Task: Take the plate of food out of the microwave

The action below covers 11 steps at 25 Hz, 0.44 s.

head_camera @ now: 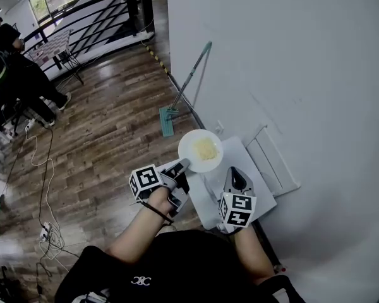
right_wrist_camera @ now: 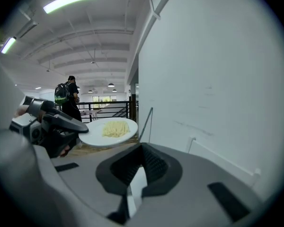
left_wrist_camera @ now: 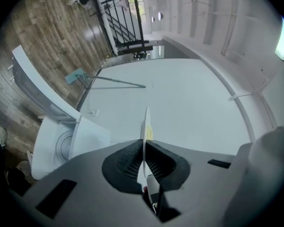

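A white plate (head_camera: 201, 150) with a heap of yellow noodles hangs in the air over the near left corner of the white microwave (head_camera: 252, 175). My left gripper (head_camera: 184, 164) is shut on the plate's near rim. The left gripper view shows that plate (left_wrist_camera: 145, 126) edge-on between the pads, and the microwave (left_wrist_camera: 61, 143) below left with its door (left_wrist_camera: 33, 86) swung open. My right gripper (head_camera: 235, 174) hovers over the microwave's top, shut with nothing in it. In the right gripper view the plate (right_wrist_camera: 109, 131) sits level, left of and beyond my right gripper (right_wrist_camera: 142, 150).
A teal mop (head_camera: 186, 87) leans on the white wall beyond the microwave. Cables (head_camera: 47, 194) trail over the wooden floor at the left. A person with a backpack (right_wrist_camera: 68, 98) stands far off by a black railing (head_camera: 95, 17).
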Motion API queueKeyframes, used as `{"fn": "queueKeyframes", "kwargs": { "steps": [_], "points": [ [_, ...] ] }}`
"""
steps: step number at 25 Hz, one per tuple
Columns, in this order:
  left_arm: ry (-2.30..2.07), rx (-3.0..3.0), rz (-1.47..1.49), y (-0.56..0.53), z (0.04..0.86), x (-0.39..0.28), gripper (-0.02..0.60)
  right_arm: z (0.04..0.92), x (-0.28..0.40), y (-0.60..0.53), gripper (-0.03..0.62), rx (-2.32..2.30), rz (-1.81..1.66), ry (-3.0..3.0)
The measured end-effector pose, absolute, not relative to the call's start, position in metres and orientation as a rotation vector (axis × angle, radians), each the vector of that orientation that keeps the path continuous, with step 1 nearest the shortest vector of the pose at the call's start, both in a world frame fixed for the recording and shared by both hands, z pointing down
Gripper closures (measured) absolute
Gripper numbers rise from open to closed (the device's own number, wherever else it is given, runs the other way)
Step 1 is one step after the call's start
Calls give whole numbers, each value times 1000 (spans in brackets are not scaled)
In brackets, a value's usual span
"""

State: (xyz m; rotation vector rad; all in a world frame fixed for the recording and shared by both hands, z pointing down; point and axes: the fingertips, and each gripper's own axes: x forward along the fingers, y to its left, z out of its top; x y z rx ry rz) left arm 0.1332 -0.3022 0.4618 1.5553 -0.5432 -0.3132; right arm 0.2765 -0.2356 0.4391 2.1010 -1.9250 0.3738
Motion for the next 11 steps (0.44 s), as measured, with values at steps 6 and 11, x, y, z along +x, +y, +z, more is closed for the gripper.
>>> {"fn": "queueKeyframes", "kwargs": {
  "steps": [6, 11],
  "points": [
    [-514, 1566, -287, -303, 455, 142, 568, 440, 278, -236, 582, 2111, 382, -1903],
    [-497, 1573, -273, -304, 457, 145, 568, 446, 275, -237, 582, 2101, 389, -1896]
  ]
}}
